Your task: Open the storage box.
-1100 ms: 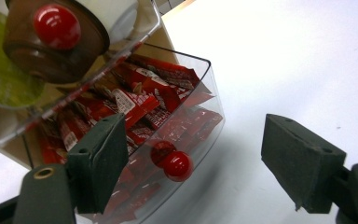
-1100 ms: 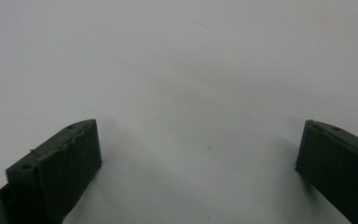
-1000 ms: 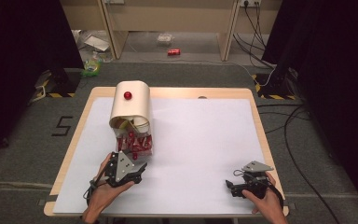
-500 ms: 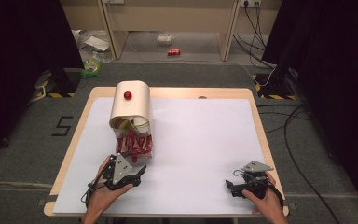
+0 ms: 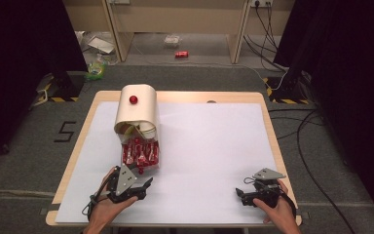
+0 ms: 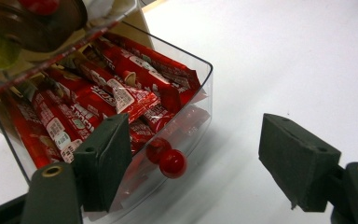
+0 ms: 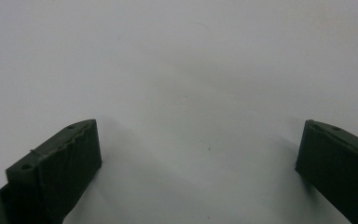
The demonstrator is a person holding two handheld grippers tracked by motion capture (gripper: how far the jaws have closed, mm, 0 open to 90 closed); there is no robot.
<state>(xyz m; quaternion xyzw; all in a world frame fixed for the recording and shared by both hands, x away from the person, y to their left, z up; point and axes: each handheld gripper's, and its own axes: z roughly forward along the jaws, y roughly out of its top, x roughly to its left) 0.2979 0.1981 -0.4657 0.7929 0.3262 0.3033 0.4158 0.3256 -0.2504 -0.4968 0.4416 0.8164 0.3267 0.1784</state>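
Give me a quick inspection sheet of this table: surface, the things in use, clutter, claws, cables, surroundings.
Surface: white sheet on a wooden table.
Job's things: cream box with a red knob; its clear drawer, pulled out, holds red packets.
Clutter: nothing seen on the sheet.
Claws: left claw open beside the drawer's red knob, gripping nothing; right claw open over bare sheet.
Cables: some lie on the floor at right.
Surroundings: grey floor, red can, litter, black curtains.
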